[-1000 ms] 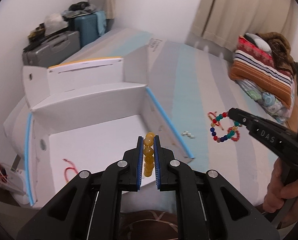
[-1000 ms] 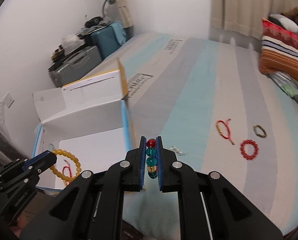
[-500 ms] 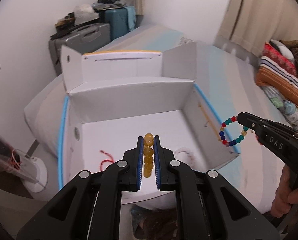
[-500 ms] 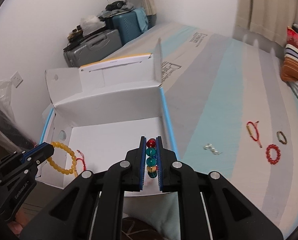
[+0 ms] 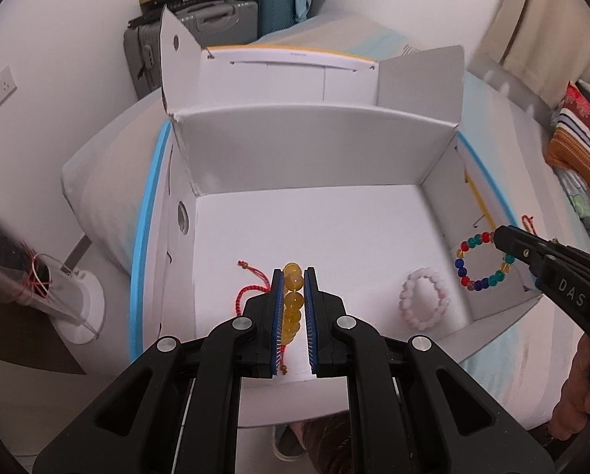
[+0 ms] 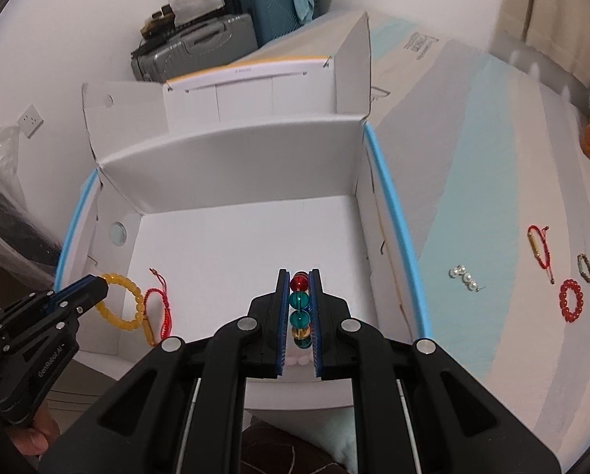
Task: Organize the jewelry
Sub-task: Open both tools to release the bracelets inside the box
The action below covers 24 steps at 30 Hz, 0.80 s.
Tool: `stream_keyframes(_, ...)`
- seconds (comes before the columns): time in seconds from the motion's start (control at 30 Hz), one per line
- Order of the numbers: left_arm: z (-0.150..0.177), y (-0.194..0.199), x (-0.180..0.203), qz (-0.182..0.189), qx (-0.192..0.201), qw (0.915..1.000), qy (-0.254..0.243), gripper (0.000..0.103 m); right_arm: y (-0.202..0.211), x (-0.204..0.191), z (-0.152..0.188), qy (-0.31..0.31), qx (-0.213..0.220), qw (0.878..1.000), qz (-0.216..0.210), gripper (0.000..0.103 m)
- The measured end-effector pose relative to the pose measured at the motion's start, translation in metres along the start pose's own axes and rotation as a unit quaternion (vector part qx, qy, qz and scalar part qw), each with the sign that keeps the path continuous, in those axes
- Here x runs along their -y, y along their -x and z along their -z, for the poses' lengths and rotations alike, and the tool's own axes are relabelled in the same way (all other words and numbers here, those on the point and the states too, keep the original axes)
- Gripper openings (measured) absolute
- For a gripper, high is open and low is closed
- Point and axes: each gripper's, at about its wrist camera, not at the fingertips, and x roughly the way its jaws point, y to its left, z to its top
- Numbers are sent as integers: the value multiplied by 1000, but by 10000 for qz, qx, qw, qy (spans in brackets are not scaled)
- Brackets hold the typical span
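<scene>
A big bed with grey and blue stripes fills the right side of the right wrist view. On it sits a white box with its flaps up, filling the middle of both views.

The left gripper is at the bottom middle of the left wrist view, over the box floor. Its jaws are clenched on a yellow bracelet of round beads. In the right wrist view this bracelet hangs as a loop at the lower left, over the left part of the box. The right gripper is at the bottom middle of its own view, jaws clenched on a colorful bracelet. In the left wrist view that one hangs at the right, over the right wall of the box.

On the box floor lie a pink bracelet, lower right in the left wrist view, and a red string bracelet just beside the yellow beads.

Out on the bed, at the right of the right wrist view, are a red bead bracelet, a red cord bracelet, a small dark bracelet and some pearls.

The bracelets look light and floppy. The beads look hard, smooth and slippery, so I think it is best to pinch across a few beads on one side of the loop. The string may be stretchy and could snap if pulled hard.
</scene>
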Motion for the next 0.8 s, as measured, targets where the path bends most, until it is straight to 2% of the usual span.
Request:
stream_keyframes(0.4,4,-23,-6,-98,-187,9998,50,12,-32,-2,6,-19,-360,9993,21,11)
stream_keyframes(0.43,4,-23,-6,-102,-190,9997,65,15,-33,-2,6,-25,-368,9993,36,12)
stream_keyframes(0.47,4,-23,-6,-121,-180,9997,78,23,-33,-2,5,-31,-368,9993,27,15)
stream_keyframes(0.53,4,-22,-6,-167,-142,9997,100,32,-32,-2,5,-31,-350,9994,37,26)
stream_keyframes(0.6,3,-19,-4,-176,-99,9998,91,38,-26,-2,5,-12,-244,9997,91,44)
stream_keyframes(0.67,2,-14,0,-203,-27,9998,58,50,-19,-1,5,7,-144,9998,119,48)
stream_keyframes(0.8,1,-7,8,-267,110,9996,-6,67,-5,6,4,-55,2,9999,93,65)
